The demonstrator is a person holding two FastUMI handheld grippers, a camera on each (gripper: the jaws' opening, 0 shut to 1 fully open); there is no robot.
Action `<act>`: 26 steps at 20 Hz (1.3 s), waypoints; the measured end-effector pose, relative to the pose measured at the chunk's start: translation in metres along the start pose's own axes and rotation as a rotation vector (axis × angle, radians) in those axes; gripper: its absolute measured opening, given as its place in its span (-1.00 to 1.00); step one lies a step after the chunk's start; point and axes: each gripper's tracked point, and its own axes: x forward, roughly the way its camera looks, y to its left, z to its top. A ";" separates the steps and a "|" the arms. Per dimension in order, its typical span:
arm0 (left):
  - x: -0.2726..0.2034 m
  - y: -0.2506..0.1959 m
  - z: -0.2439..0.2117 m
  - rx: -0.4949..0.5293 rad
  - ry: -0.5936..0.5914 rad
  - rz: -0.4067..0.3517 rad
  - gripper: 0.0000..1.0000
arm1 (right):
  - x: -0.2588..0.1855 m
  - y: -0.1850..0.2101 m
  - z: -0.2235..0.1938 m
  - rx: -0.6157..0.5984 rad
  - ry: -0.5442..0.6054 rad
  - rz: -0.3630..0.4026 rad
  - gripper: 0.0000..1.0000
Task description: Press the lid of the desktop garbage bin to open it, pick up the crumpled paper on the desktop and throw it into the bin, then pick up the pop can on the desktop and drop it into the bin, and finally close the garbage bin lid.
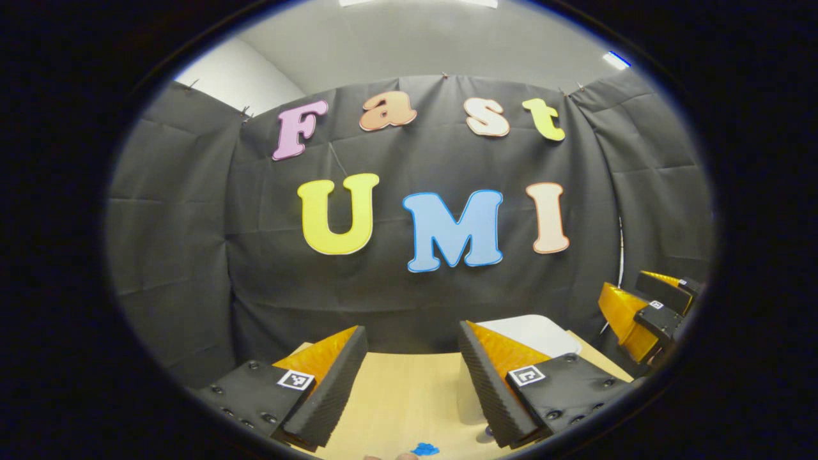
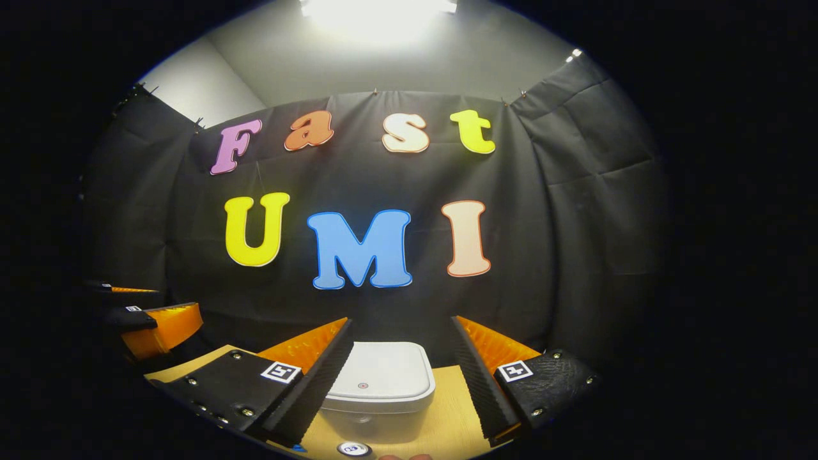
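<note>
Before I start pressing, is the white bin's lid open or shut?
Shut: the white plastic desktop bin's flat lid sits flush on its rim.

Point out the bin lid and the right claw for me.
bin lid [image 2: 381, 377], right gripper view, flat top near its centre mark.
right claw [image 2: 401, 377], right gripper view, midway between its open fingers.

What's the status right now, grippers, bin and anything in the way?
Left gripper open, empty, above the table. Right gripper open, empty, lined up on the bin. Bin lid shut, not yet pressed. Nothing between right gripper and lid.
</note>
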 end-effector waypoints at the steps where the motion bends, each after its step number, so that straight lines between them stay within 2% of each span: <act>1: 0.000 -0.001 0.000 0.004 -0.002 0.003 0.94 | 0.001 0.001 0.001 -0.001 -0.002 0.006 0.92; 5: -0.001 -0.004 0.004 0.018 -0.013 0.014 0.94 | 0.002 0.001 0.006 -0.001 -0.011 0.018 0.92; 6: -0.001 -0.006 0.005 0.015 -0.015 0.012 0.94 | 0.002 0.001 0.006 -0.003 -0.014 0.018 1.00; 7: -0.001 -0.005 0.004 0.011 -0.016 0.009 0.94 | 0.002 0.000 0.007 -0.007 -0.016 0.018 0.93; 9: -0.001 -0.007 0.002 0.005 -0.013 0.007 0.94 | -0.001 0.000 0.007 -0.017 -0.016 0.020 1.00; 11: -0.002 -0.008 0.001 0.000 -0.008 0.007 0.93 | -0.001 0.000 0.009 -0.019 -0.023 0.020 0.92; 13: -0.001 -0.010 0.000 -0.007 -0.006 0.001 0.94 | -0.002 -0.001 0.011 -0.020 -0.028 0.018 1.00; 14: -0.003 -0.010 0.000 -0.009 -0.006 -0.001 0.94 | -0.003 -0.001 0.010 -0.022 -0.030 0.017 0.93; 23: -0.008 -0.013 0.004 0.001 -0.023 -0.003 0.94 | -0.005 0.000 0.010 -0.025 -0.026 0.022 0.92; 24: -0.008 -0.012 0.004 0.003 -0.025 -0.002 0.94 | -0.006 0.001 0.008 -0.023 -0.023 0.022 0.64; 26: -0.009 -0.013 0.004 0.006 -0.028 -0.001 0.94 | -0.006 0.005 0.004 -0.016 -0.010 0.041 0.48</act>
